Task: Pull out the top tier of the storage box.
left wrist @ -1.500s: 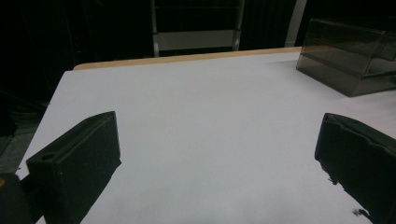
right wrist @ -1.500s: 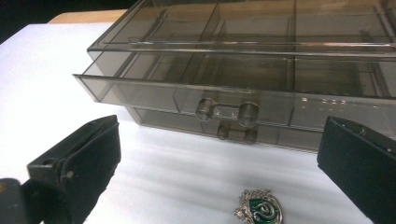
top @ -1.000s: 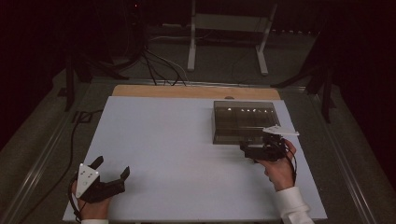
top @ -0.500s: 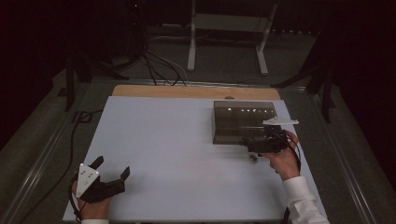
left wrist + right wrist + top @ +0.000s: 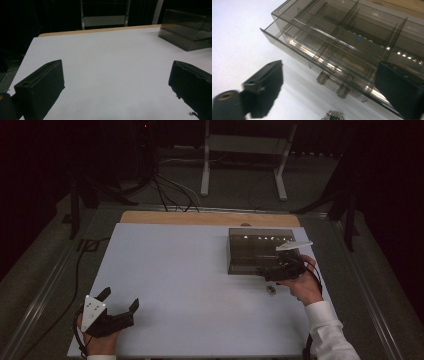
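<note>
A smoky clear plastic box (image 5: 257, 247) stands at the back right of the white tabletop (image 5: 190, 280). Its drawer (image 5: 312, 53) is pulled out slightly, with two small clear knobs (image 5: 322, 78) on its front. My right gripper (image 5: 267, 272) is at that front, open. Its jaws have just been closing a little. In the right gripper view the knobs lie between the jaws of my right gripper (image 5: 330, 72), untouched. A small ornament with a green stone (image 5: 333, 116) lies on the table just below. My left gripper (image 5: 120, 298) rests open near the front left corner, nothing between its jaws.
The box (image 5: 185, 30) also shows at the far right ahead of my left gripper (image 5: 117, 75). A wooden strip (image 5: 210, 218) runs along the table's far edge. Beyond it, cables and a metal stand (image 5: 240, 150) are on the dark floor.
My right hand has shifted a little to the right and toward the box front. The left gripper has not moved.
</note>
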Tool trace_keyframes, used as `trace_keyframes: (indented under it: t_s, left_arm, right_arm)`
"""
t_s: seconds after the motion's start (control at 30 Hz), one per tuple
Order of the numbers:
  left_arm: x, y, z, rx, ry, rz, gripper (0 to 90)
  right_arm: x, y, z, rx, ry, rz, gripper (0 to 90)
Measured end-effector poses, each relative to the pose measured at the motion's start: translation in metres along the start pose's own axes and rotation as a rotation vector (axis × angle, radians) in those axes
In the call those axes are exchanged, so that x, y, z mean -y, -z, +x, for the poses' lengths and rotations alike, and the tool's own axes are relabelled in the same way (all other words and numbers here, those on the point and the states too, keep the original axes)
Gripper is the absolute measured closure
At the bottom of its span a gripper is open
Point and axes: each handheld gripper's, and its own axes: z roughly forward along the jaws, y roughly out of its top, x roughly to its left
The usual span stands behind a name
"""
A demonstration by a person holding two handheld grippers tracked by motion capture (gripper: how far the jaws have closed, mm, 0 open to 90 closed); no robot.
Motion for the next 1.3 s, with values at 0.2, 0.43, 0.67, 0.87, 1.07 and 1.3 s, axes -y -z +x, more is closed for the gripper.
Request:
trace_keyframes:
  t_s: [0.2,0.43,0.67,0.87,1.07,1.3]
  left_arm:
    - [0.000,0.000,0.000,0.001,0.000,0.000,1.1]
    - [0.000,0.000,0.000,0.001,0.002,0.001,1.1]
    - [0.000,0.000,0.000,0.002,0.002,0.001,1.1]
    - [0.000,0.000,0.000,0.002,0.003,0.001,1.1]
    - [0.000,0.000,0.001,0.002,0.004,0.001,1.1]
    - [0.000,0.000,0.001,0.002,0.003,0.002,1.1]
  right_arm:
    - [-0.004,-0.002,0.000,-0.006,0.058,0.042,31.9]
    - [-0.009,-0.007,0.000,0.017,0.151,0.118,48.8]
    - [-0.012,-0.015,0.000,0.027,0.198,0.192,45.1]
    - [-0.011,-0.022,-0.001,0.059,0.223,0.218,46.7]
    - [-0.010,-0.021,0.000,0.061,0.246,0.210,49.0]
    - [-0.009,-0.020,0.003,0.064,0.267,0.201,51.1]
